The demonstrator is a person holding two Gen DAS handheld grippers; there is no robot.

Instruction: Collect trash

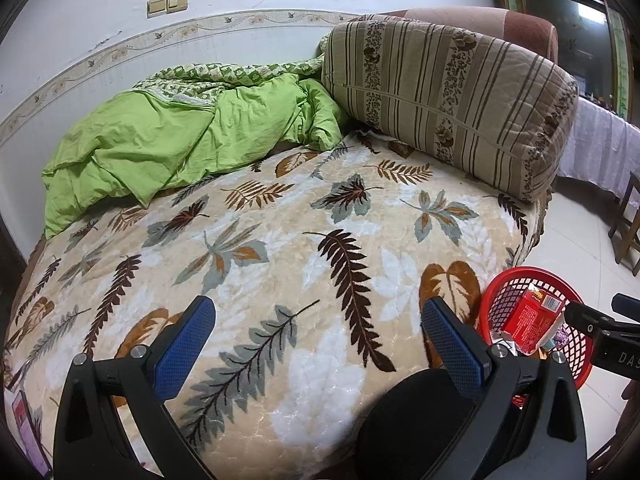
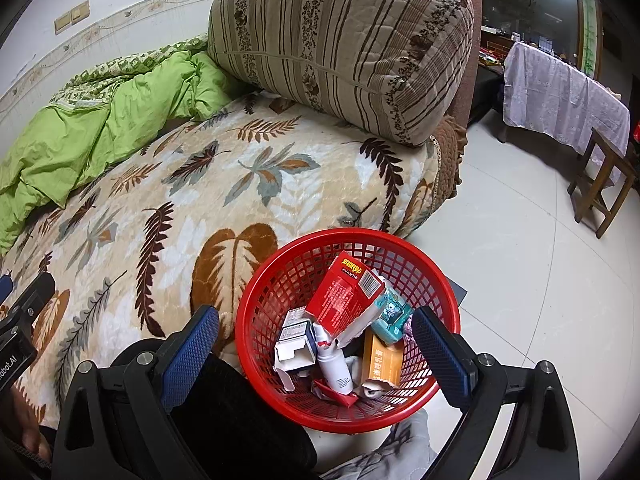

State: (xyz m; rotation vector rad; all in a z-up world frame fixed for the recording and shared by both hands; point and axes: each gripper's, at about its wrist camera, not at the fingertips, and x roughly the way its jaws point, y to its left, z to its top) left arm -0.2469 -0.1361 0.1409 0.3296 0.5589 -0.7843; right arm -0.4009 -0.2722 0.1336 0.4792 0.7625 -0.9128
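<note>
Directly below the right gripper, fingers apart and empty: basket of trash, nearer than to the left gripper, likewise apart.

Both wrist views over bed, shared basket.

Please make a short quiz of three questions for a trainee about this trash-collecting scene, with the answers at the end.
1. True or false: the red basket stands on the bed.
2. What does the right gripper hold? A) the red box B) the white bottle C) nothing
3. Which colour is the crumpled quilt beside the striped cushion?

Key:
1. False; it stands on the floor beside the bed.
2. C; both grippers are open and empty, also the left gripper.
3. Green.
</note>
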